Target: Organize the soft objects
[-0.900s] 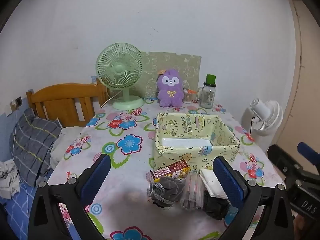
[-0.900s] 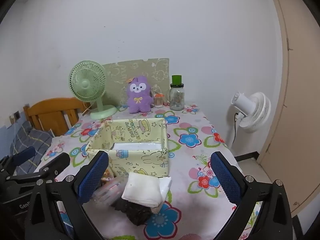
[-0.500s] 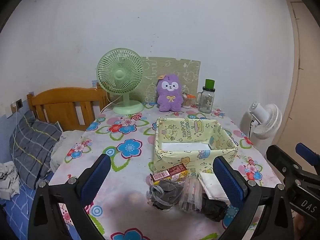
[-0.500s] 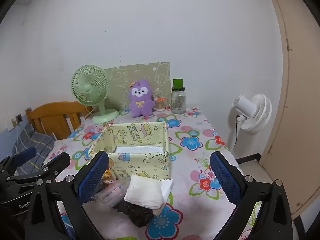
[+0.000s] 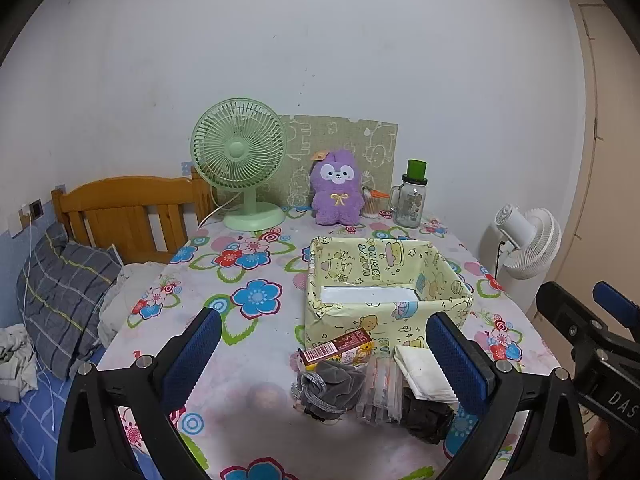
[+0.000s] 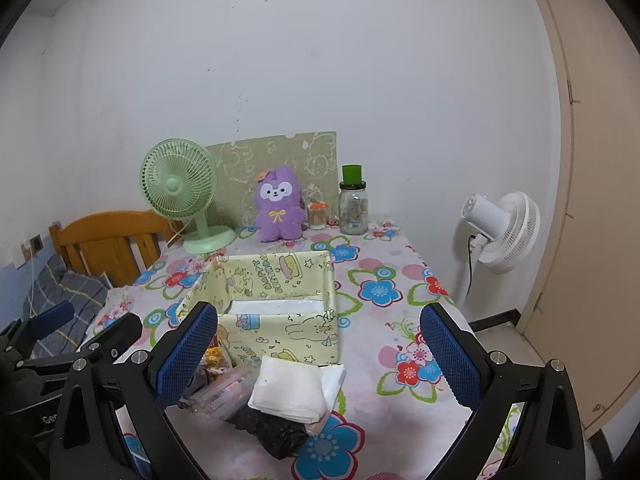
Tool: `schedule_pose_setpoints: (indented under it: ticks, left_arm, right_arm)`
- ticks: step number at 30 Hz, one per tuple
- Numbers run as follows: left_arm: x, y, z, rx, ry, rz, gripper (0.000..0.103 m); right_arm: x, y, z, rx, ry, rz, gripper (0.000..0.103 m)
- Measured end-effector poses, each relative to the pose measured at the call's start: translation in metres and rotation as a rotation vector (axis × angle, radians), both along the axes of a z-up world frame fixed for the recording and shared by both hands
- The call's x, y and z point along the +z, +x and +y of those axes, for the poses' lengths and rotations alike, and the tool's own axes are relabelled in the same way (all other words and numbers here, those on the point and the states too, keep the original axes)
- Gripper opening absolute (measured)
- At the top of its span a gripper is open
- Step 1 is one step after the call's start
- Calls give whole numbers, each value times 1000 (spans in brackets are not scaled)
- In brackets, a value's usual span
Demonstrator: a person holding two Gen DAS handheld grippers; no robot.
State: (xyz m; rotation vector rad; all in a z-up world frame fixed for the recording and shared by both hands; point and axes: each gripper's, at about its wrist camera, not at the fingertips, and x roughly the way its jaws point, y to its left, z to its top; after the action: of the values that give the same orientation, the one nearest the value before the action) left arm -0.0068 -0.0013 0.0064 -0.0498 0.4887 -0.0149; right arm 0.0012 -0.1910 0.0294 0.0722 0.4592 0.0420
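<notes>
A yellow cartoon-print box [image 5: 384, 312] [image 6: 280, 340] stands open on the flowered table, with a white sheet on its bottom. In front of it lies a small pile: a grey drawstring pouch [image 5: 332, 390], a clear plastic packet [image 5: 378, 390] [image 6: 218, 394], a folded white cloth [image 5: 422, 372] [image 6: 292, 390], a dark crumpled bag [image 5: 424, 420] [image 6: 280, 432] and a brown snack box [image 5: 338, 348]. A purple plush toy [image 5: 338, 188] [image 6: 279, 204] sits at the back. My left gripper [image 5: 320, 356] and my right gripper [image 6: 318, 356] hover above the pile, both open and holding nothing.
A green desk fan [image 5: 240, 160] [image 6: 180, 192], a glass jar with a green lid [image 5: 412, 196] [image 6: 353, 202] and a patterned board stand along the back wall. A wooden bed head [image 5: 128, 216] with a grey pillow lies left. A white floor fan [image 5: 524, 240] [image 6: 500, 232] stands right.
Both grippers have drawn back and tipped up a little, so the table and box sit lower and smaller in both views. Nothing on the table has moved.
</notes>
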Motion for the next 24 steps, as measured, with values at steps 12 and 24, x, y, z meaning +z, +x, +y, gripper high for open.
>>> schedule_pose_setpoints:
  ticks: [12, 24]
  left_arm:
    - [-1, -1, 1, 3, 3, 1, 101]
    - [-1, -4, 1, -2, 1, -3, 101]
  right_arm:
    - [-1, -1, -1, 0, 7, 3, 99]
    - [0, -2, -2, -6, 5, -4, 99]
